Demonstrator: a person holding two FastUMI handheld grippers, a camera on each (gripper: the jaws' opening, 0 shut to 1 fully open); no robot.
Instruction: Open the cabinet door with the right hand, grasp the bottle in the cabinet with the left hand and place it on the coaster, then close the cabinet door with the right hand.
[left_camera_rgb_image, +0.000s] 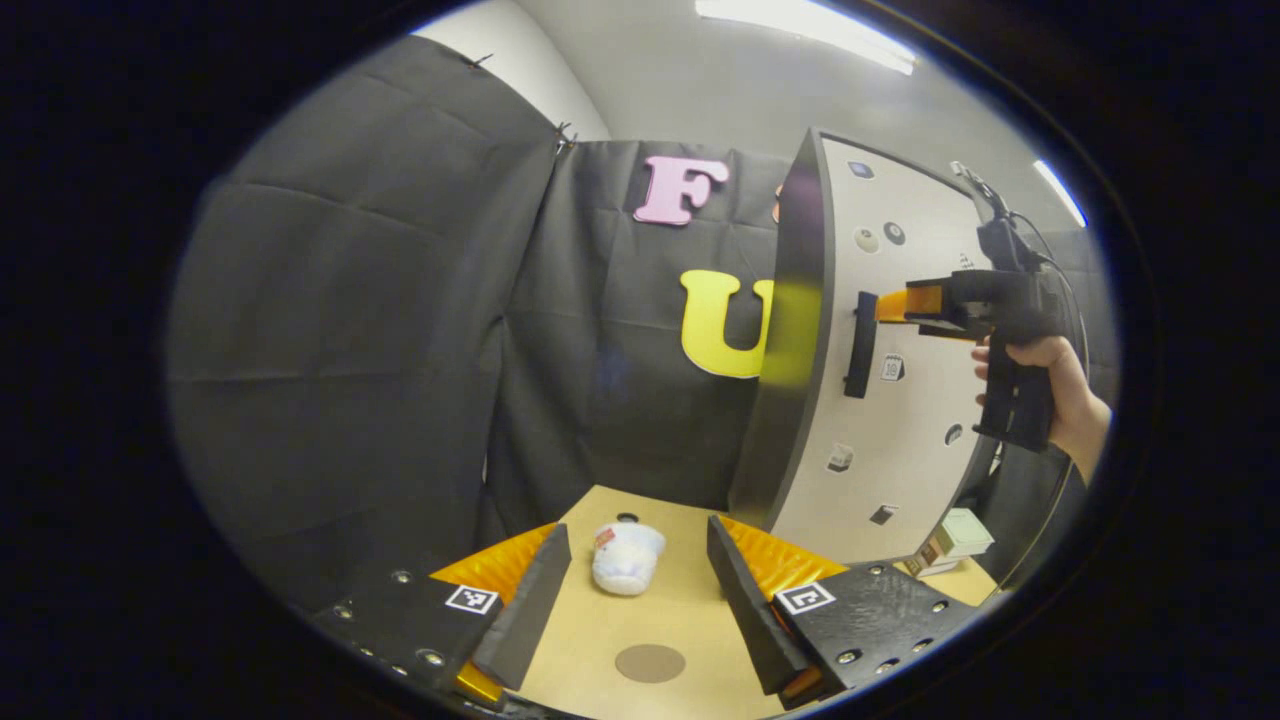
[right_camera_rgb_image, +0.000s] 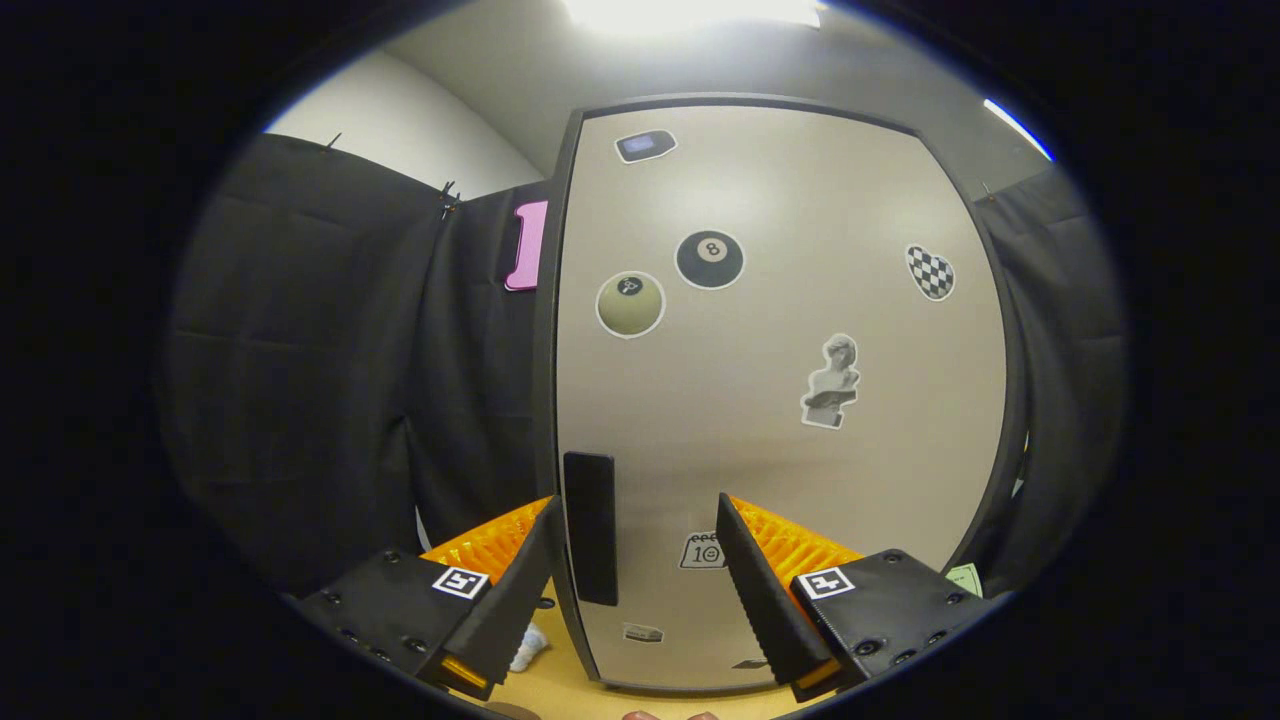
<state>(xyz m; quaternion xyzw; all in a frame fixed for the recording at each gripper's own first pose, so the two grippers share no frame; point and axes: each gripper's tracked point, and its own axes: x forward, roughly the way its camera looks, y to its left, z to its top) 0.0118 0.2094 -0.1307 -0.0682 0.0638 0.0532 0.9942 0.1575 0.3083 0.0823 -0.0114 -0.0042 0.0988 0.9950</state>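
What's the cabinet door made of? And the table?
The cabinet door looks like smooth, painted or laminated board: pale, faintly glossy, light glaring off it, dark edges. The table looks like plain matte wood or plywood: flat tan, no shine.

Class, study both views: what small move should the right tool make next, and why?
Probably shut the right tool on the black door handle. The cabinet door looks closed, and the handle already stands between the open fingers, nearer the left one, so a firm grip should come before any pull.
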